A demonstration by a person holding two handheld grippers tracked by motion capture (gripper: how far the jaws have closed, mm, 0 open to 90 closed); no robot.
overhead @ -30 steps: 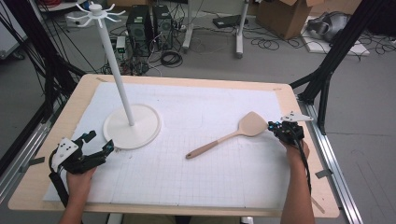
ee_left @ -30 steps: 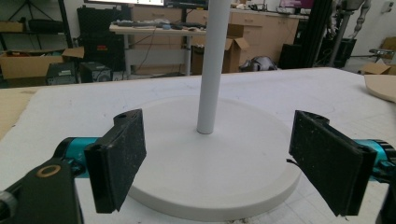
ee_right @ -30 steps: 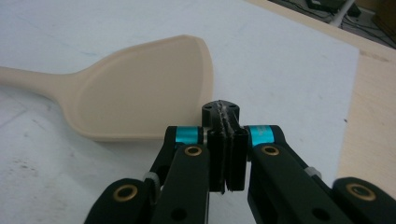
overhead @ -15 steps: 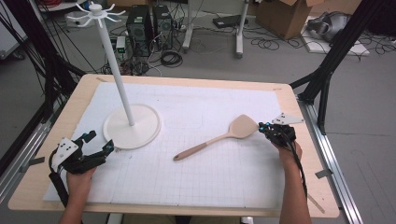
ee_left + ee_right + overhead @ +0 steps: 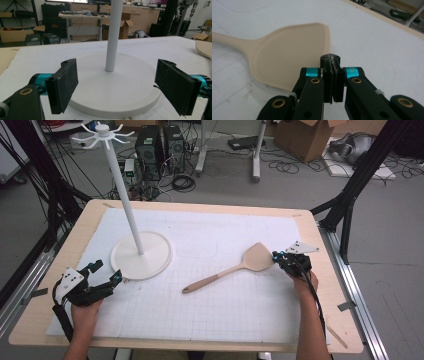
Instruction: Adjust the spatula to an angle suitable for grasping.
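Note:
A beige spatula (image 5: 235,267) lies flat on the white mat, blade to the right; its blade (image 5: 287,57) is close in the right gripper view. My right gripper (image 5: 281,257) is shut, with nothing seen between its pads. Its tips (image 5: 330,58) sit against the blade's right edge. A white hook stand (image 5: 141,255) stands at the left on a round base (image 5: 115,85) with a tall pole (image 5: 113,35). My left gripper (image 5: 107,276) is open just in front of that base, one pad (image 5: 62,87) at each side, apart from it.
The white gridded mat (image 5: 210,315) covers most of the wooden table (image 5: 345,320). Black frame legs (image 5: 350,195) stand off the table's right and left sides. Cables, boxes and computer cases lie on the floor beyond the far edge.
My right gripper has moved left, and the spatula has slid left with it, its handle swinging slightly toward me. The left gripper has stayed in place.

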